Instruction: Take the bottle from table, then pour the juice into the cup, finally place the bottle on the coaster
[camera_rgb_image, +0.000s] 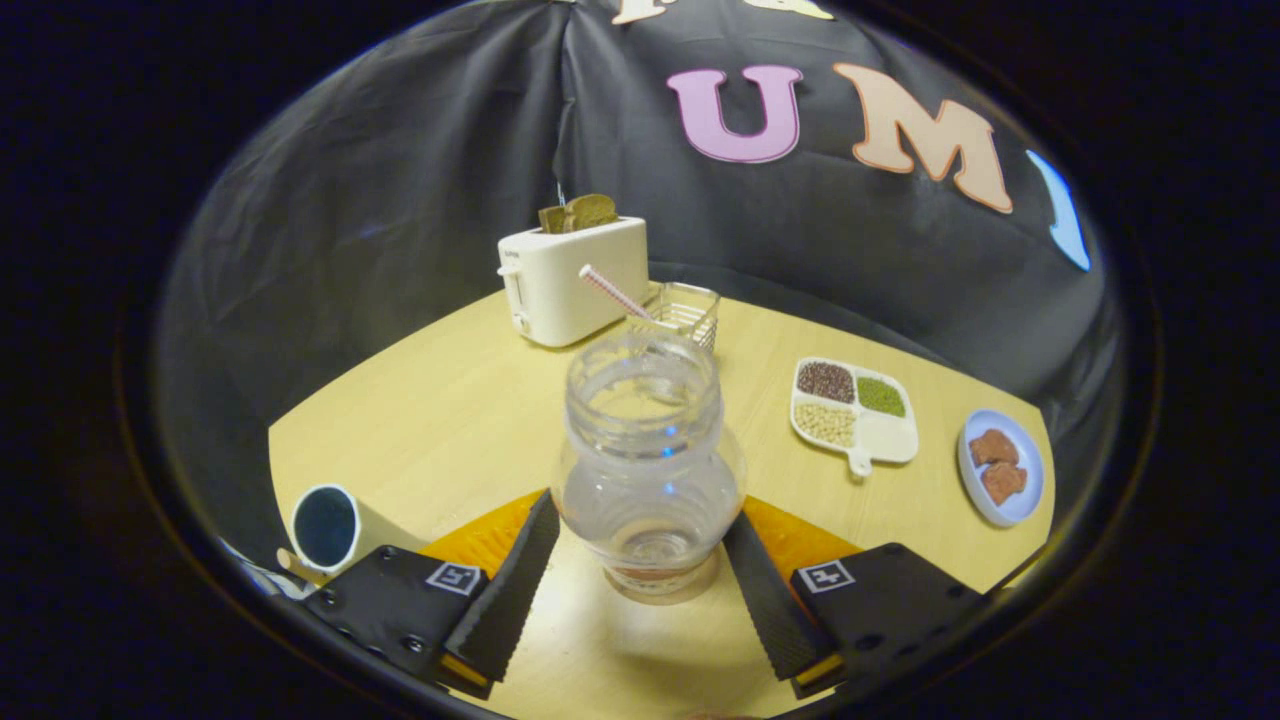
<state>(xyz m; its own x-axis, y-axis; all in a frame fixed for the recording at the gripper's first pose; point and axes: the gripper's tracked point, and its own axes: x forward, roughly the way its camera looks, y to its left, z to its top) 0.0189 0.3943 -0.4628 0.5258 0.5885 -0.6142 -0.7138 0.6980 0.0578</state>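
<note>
While the clear plastic bottle (648, 470) stands upright on the pale wooden table (440, 420), the gripper (645, 575) sits low at its base with its two ribbed black fingers (515, 590) spread wide, one on each side of the bottle. The fingers are parted and angled outward, and whether their pads actually touch the bottle's wall cannot be told; nothing shows them pressing on it. The bottle is uncapped, its open neck pointing up, and it looks almost empty (a thin reddish trace lies at the very bottom). Off to the left of the left finger, near the table's edge, stands a white cup (328, 527) with a dark inside, tipped toward the camera by the lens. Beyond the bottle, at the back of the table, a white toaster (572, 280) holds brown slices in its slots, and just beside it sits a small wire basket (690, 312) with a striped straw (612, 290) leaning out of it. To the right, well apart from the bottle, lies a white divided dish (880, 432) with three kinds of beans or grains, and further right a pale blue plate (1003, 468) carries two brown pieces.
</note>
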